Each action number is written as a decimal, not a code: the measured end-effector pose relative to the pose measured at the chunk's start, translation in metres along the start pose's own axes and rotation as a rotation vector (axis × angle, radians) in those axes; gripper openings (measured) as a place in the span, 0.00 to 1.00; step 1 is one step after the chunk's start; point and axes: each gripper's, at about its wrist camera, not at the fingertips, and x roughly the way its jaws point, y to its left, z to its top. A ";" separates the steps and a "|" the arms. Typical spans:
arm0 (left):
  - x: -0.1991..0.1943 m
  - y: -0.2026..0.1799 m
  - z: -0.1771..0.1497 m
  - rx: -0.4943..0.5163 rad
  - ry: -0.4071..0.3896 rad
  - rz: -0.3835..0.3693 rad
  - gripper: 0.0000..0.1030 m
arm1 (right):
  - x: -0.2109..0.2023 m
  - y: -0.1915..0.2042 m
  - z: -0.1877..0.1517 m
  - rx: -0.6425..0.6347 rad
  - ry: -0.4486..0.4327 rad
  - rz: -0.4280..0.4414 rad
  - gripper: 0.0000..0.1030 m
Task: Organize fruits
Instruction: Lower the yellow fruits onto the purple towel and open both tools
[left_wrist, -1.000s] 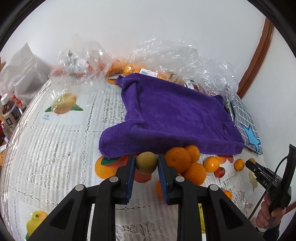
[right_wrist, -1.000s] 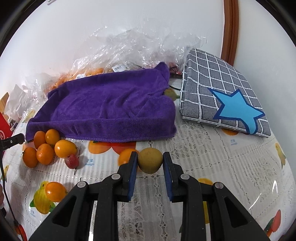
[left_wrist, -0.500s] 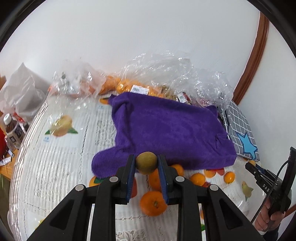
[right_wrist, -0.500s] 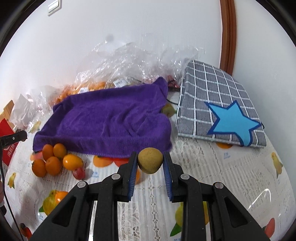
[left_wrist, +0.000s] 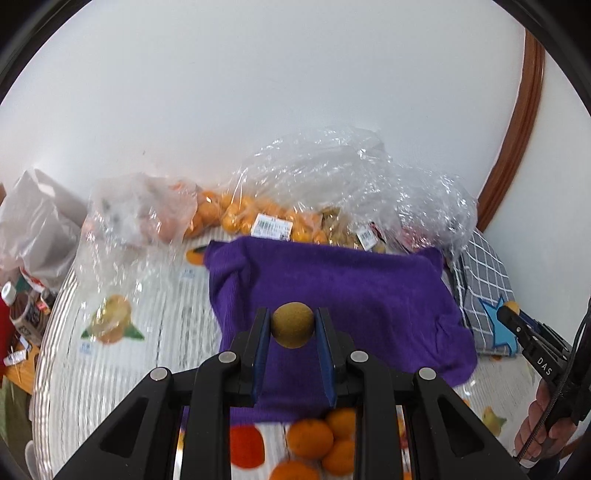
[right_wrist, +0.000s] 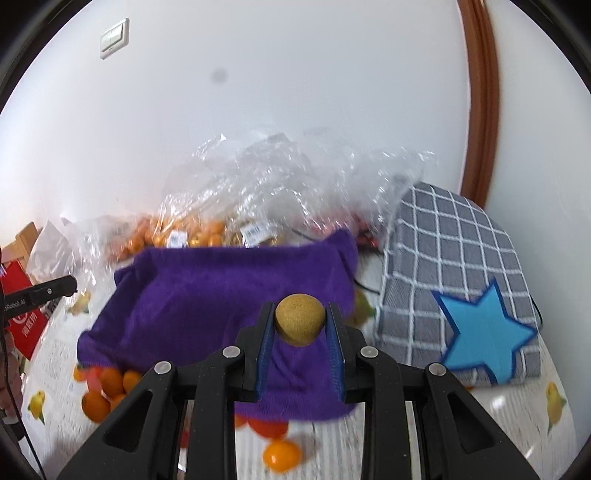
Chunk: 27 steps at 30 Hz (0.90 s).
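Both tongs, left (left_wrist: 292, 328) and right (right_wrist: 300, 325), each pinch a brown round fruit (left_wrist: 292, 325) across its middle above the purple towel (left_wrist: 354, 295); likely light, firm, prone to rolling.

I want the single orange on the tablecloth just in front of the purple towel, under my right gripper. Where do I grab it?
Close across the widest middle of the lone orange, coming straight down from above. It is round with no handle and lies apart from the orange cluster, so either side should be free. The right gripper is shut on a brown fruit; release that first.
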 end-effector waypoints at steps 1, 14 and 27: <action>0.005 -0.001 0.004 0.006 -0.006 0.010 0.23 | 0.006 0.001 0.005 -0.002 -0.003 0.004 0.26; 0.082 -0.008 0.019 0.042 0.039 0.027 0.23 | 0.078 0.013 0.022 -0.033 0.066 0.021 0.26; 0.133 -0.002 0.003 0.016 0.172 0.007 0.23 | 0.132 0.016 0.006 -0.043 0.194 0.023 0.26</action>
